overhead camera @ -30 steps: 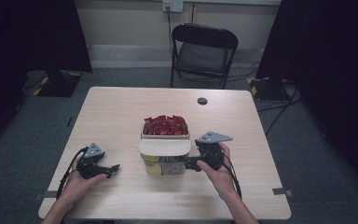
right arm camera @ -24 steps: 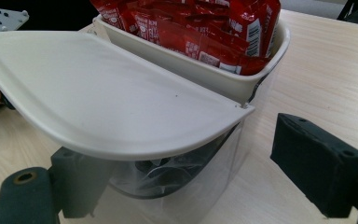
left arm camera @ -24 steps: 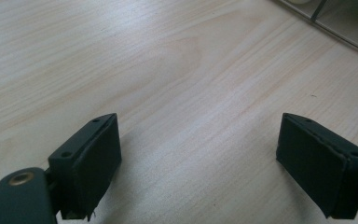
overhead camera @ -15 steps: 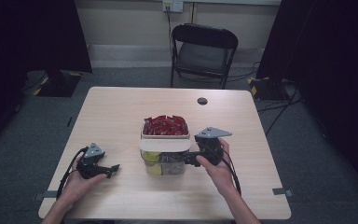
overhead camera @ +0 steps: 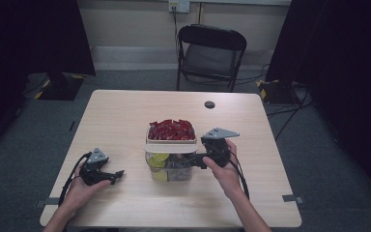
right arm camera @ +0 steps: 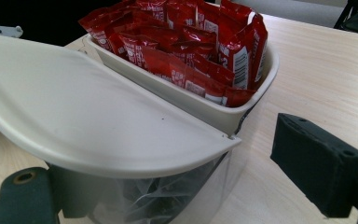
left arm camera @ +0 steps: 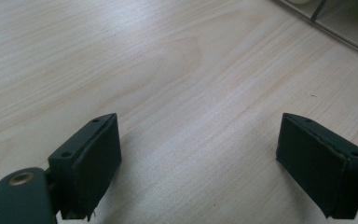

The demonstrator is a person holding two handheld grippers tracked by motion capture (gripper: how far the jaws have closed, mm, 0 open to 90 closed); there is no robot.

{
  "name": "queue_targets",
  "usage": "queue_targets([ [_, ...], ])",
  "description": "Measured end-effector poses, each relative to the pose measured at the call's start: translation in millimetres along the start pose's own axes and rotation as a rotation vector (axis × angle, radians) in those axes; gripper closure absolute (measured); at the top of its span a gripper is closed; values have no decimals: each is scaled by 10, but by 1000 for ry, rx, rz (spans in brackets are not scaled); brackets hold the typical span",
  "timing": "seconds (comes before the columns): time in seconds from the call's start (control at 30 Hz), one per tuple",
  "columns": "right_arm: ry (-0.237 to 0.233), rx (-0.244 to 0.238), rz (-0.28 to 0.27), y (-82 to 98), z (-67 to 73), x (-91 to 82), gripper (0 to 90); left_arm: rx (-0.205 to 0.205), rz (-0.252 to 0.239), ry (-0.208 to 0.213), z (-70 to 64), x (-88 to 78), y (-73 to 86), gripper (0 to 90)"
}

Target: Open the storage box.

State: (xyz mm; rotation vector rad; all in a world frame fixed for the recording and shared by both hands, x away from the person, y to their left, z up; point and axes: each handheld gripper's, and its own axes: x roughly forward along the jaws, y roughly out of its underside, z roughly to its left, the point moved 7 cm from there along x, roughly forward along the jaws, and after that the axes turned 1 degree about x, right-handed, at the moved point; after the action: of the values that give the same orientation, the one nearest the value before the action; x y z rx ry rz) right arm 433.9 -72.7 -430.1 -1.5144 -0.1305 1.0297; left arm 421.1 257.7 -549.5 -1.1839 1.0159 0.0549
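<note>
The container [overhead camera: 170, 159] stands at the middle of the table [overhead camera: 125, 116], toward the person's edge. Its rear tray holds red packets [overhead camera: 171, 129]; its clear front compartment, with yellow items inside, is covered by a white flap lid [overhead camera: 170, 148].

Progress: the lid appears to lie down over the front compartment, so opening it, judged to be the step in hand, is not yet done. The right gripper [overhead camera: 204, 158] is at the container's right side. Its jaws stand wide apart and grasp nothing; one jaw sits beneath the lid's edge, the other out over bare table. The left gripper [overhead camera: 116, 175] rests on the table to the left, well apart from the container, jaws wide apart and empty.

View differences: the right gripper view shows the lid [right arm camera: 88, 121] extending past the clear wall and the print on the packets [right arm camera: 191, 42], detail too small in the high view. The left gripper view shows bare wood between the jaws. The high view alone gives the layout, plus a chair [overhead camera: 211, 53] behind the table.
</note>
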Motion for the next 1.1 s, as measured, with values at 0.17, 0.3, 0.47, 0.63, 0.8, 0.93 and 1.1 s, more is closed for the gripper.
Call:
queue_targets([
  [0.17, -1, 6, -1, -15, 0, 25, 144, 0, 1, 0, 0, -1, 1, 133],
  [0.3, -2, 4, 3, -37, -4, 41, 144, 0, 2, -1, 1, -1, 1, 133],
  [0.47, -1, 7, -4, -76, -26, 56, 144, 0, -1, 1, 0, 1, 0, 133],
  [0.63, -2, 3, 3, -87, -40, 91, 143, 0, 1, 0, 0, -1, 1, 133],
  [0.8, -9, 11, -6, -113, -55, 106, 143, 0, 0, 0, 0, 0, 0, 133],
  [0.93, -11, 30, -18, -127, -75, 118, 143, 0, 1, 0, 0, -1, 1, 133],
  [1.1, -12, 42, -26, -139, -114, 129, 143, 0, 1, 0, 0, -1, 1, 133],
])
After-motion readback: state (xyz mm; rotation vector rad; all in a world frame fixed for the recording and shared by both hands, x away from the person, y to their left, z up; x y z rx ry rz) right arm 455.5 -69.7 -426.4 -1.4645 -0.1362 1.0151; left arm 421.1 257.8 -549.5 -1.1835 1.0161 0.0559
